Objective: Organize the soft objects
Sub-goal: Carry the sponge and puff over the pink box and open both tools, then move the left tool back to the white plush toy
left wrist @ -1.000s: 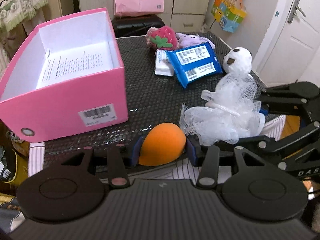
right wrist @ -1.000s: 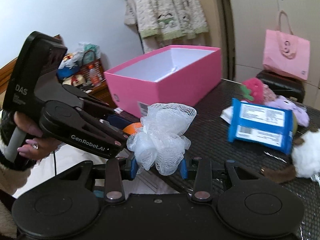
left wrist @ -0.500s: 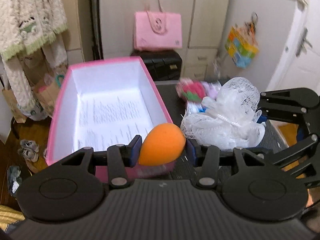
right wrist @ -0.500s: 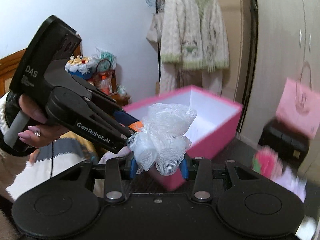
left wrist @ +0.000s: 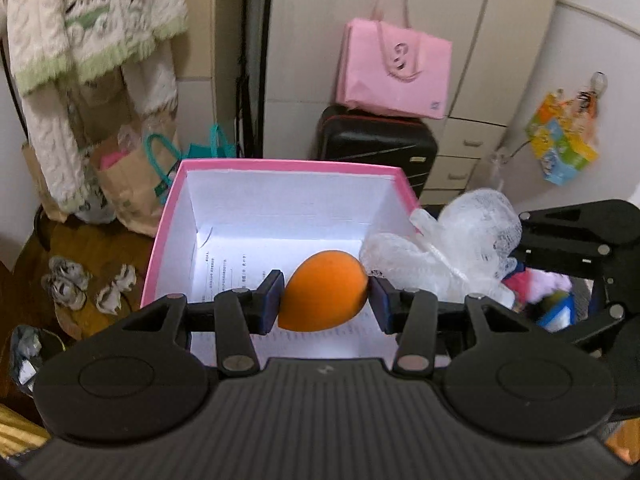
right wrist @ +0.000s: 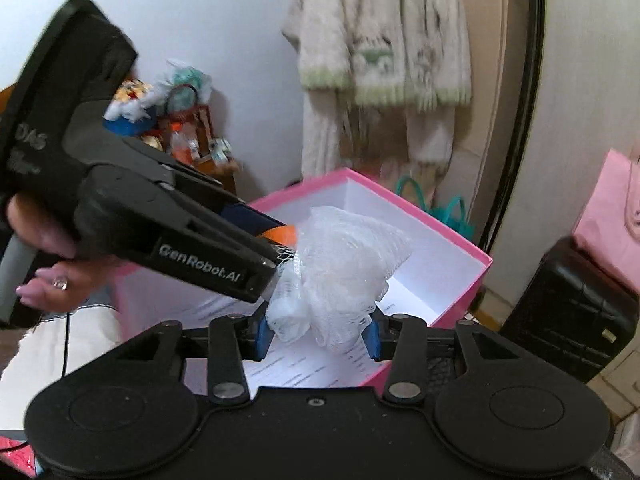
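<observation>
My left gripper (left wrist: 325,299) pinched the egg-shaped orange foam sponge (left wrist: 323,290) between its blue pads, holding it above the open pink cardboard box (left wrist: 280,168) and the printed sheet (left wrist: 224,276) lining its floor. My right gripper (right wrist: 317,332) squeezed the white mesh bath pouf (right wrist: 340,264) over the box's near edge, its netting touching the left tool's body. I judged snagging the main risk: if I opened both together, mesh could catch on the left fingers and drag the pouf outside the box, or the sponge could bounce out.
</observation>
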Tool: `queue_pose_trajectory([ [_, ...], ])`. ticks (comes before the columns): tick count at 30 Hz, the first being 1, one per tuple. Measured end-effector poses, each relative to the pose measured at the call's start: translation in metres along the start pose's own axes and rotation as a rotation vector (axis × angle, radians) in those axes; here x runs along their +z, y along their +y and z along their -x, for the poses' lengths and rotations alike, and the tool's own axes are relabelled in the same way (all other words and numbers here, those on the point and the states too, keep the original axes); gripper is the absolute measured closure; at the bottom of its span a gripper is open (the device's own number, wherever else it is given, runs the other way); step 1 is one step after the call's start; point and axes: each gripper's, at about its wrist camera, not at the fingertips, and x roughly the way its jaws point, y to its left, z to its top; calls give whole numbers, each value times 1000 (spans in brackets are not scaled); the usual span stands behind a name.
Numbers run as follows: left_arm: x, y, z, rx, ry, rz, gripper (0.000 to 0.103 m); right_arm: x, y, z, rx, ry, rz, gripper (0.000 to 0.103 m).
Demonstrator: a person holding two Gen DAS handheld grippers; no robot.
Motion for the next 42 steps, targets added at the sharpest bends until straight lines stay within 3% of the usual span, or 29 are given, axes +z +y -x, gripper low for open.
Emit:
queue_pose_trajectory([
  [5, 14, 15, -42, 31, 75, 44, 59, 14, -25, -43, 9, 81, -19, 54],
  [8, 19, 24, -64, 28, 123, 88, 59, 17, -25, -66, -53, 122, 57, 54],
  [14, 18, 40, -98, 18, 198, 181, 59, 23, -36, -98, -94, 198, 110, 55],
  [17, 17, 43, -102, 39, 216, 185, 54, 24, -32, -102, -115, 217, 144, 51],
  [18, 17, 43, -101, 51, 221, 179, 53, 23, -32, -101, -118, 215, 148, 42],
  [20, 17, 42, -96, 68, 223, 165, 43, 23, -30, -98, -126, 197, 146, 30],
  [23, 16, 39, -80, 62, 211, 149, 39, 23, -26, -86, -141, 170, 141, 26],
  [28, 15, 23, -41, 67, 163, 82, 31, 23, -9, -58, -168, 122, 162, 26],
  [33, 8, -2, 11, 84, 83, -26, 29, 19, 4, -25, -179, 91, 151, 26],
  [42, -14, -36, 80, 102, 19, -139, 24, 3, 35, 37, -177, 37, 152, 25],
])
